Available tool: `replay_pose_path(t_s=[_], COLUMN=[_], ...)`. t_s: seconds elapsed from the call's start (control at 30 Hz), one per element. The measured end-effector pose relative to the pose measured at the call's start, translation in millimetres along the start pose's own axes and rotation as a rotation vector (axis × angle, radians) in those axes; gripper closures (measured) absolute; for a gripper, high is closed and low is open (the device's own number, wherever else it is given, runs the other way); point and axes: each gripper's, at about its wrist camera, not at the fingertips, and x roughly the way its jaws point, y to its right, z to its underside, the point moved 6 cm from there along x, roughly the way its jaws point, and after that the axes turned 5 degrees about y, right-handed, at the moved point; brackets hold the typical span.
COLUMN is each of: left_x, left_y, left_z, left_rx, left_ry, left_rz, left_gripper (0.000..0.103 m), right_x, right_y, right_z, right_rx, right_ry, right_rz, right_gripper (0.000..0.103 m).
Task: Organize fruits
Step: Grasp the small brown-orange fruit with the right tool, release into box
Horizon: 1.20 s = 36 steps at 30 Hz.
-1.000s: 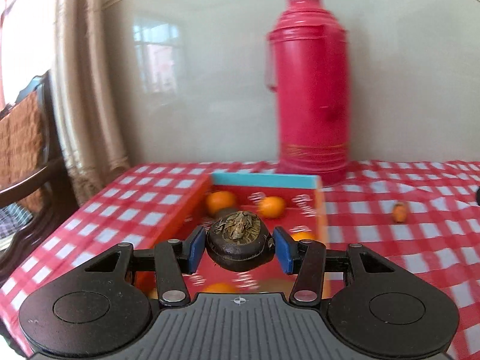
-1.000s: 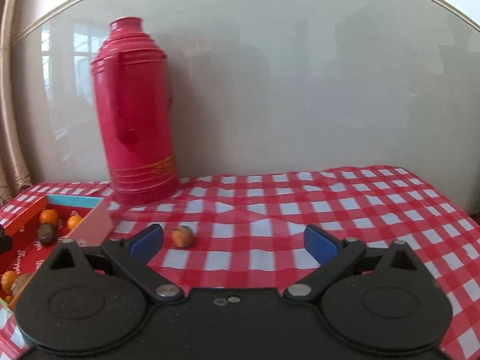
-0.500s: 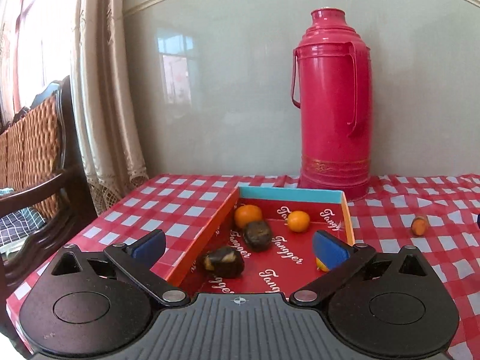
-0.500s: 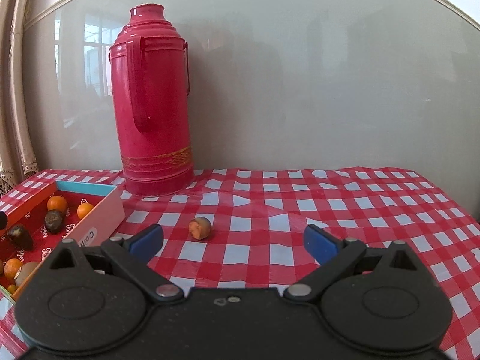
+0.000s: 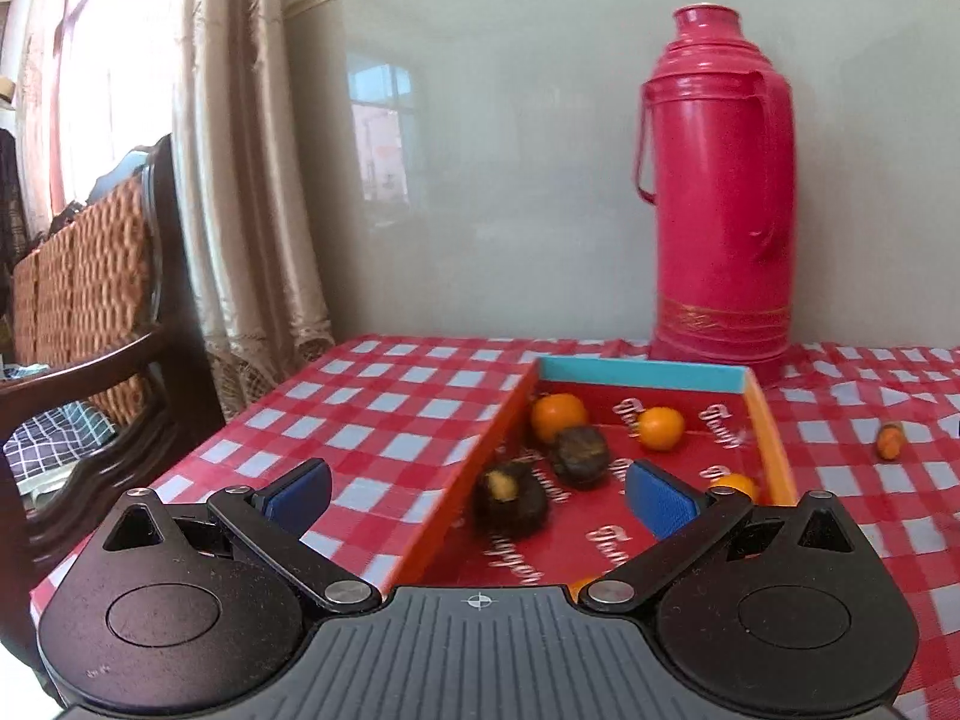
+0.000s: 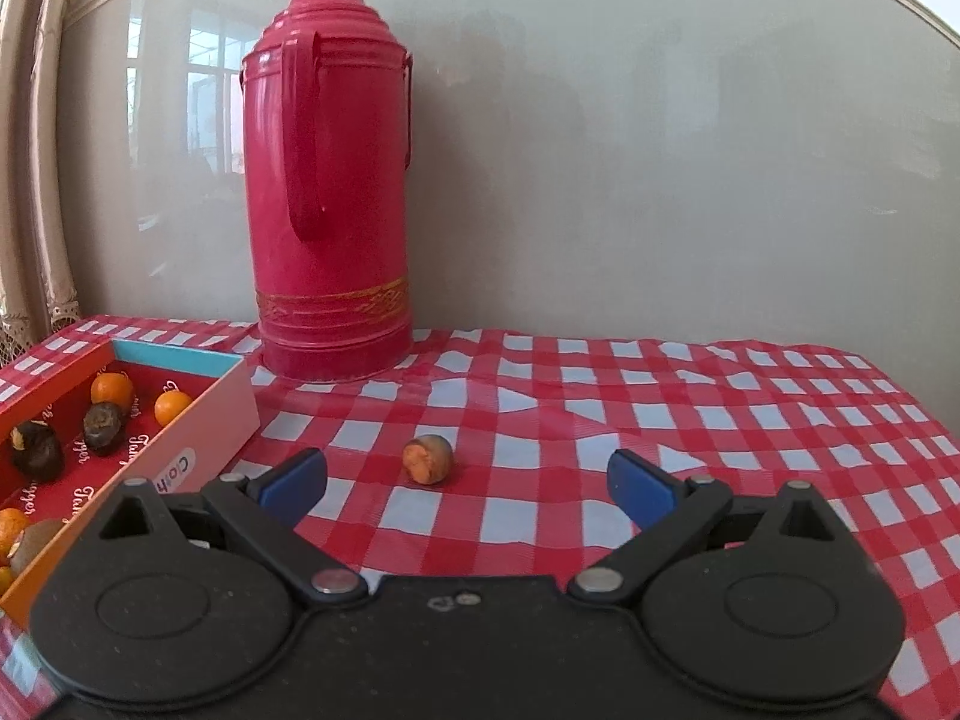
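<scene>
An open red box (image 5: 648,373) with an orange rim lies on the checked tablecloth. In it lie small oranges (image 5: 558,416) and two dark fruits (image 5: 510,498). My left gripper (image 5: 477,498) is open and empty, above the box's near left wall. In the right wrist view the box (image 6: 198,420) is at the left. One small orange-brown fruit (image 6: 428,459) lies loose on the cloth. My right gripper (image 6: 468,483) is open and empty, with the loose fruit just beyond and between its fingers.
A tall red thermos (image 5: 720,192) stands against the wall behind the box; it also shows in the right wrist view (image 6: 333,192). A wooden wicker chair (image 5: 90,276) and a curtain (image 5: 240,180) are left of the table. The loose fruit (image 5: 889,440) shows right of the box.
My left gripper opened and let the dark fruit go into the box, then drew back to the left. My right gripper moved closer to the loose fruit, staying open.
</scene>
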Motion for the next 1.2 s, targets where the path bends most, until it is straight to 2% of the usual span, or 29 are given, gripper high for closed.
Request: replay_pose_path(t_s=[0.3, 0.37, 0.5, 0.6, 0.63, 0.67, 0.7, 0.87, 1.13, 1.2], left_x=[17.7, 20.6, 28.5, 34.3, 35.3, 35.6, 35.6, 34.5, 1.6, -9.4], left_y=[-59.2, -74.2, -98.6, -105.8, -106.9, -107.5, -108.3, -112.4, -98.2, -97.0], left_z=[14.7, 15.1, 18.6, 23.5, 24.7, 25.5, 26.1, 30.5, 32.2, 34.3], left_rx=[-0.067, -0.091, -0.163, -0.176, -0.173, -0.17, -0.166, -0.179, -0.168, -0.161], left_ry=[-0.021, -0.022, -0.038, -0.051, -0.054, -0.053, -0.054, -0.059, -0.029, -0.024], left_rz=[-0.099, -0.125, -0.15, -0.157, -0.157, -0.156, -0.156, -0.154, -0.116, -0.111], left_gripper=[0.0, 0.0, 0.0, 0.0, 0.0, 0.0, 0.0, 0.0, 0.0, 0.0], right_x=[46.4, 58.8, 80.5, 96.2, 100.9, 105.7, 109.5, 91.4, 3.9, -10.5], right_y=[-8.4, -10.2, -15.8, -17.6, -17.8, -17.7, -17.4, -31.2, -100.3, -118.0], right_z=[3.4, 3.5, 1.4, 5.6, 8.0, 11.1, 13.8, 2.7, -19.3, -20.8], right_rx=[-0.008, -0.01, -0.016, -0.003, -0.004, -0.006, 0.002, 0.021, -0.045, -0.058], right_ry=[-0.036, -0.063, -0.09, -0.136, -0.156, -0.187, -0.209, -0.161, -0.009, 0.0], right_rz=[-0.011, -0.009, -0.009, -0.012, -0.003, 0.005, 0.007, -0.022, -0.222, -0.265], right_gripper=[0.013, 0.021, 0.025, 0.035, 0.05, 0.078, 0.08, 0.08, 0.08, 0.08])
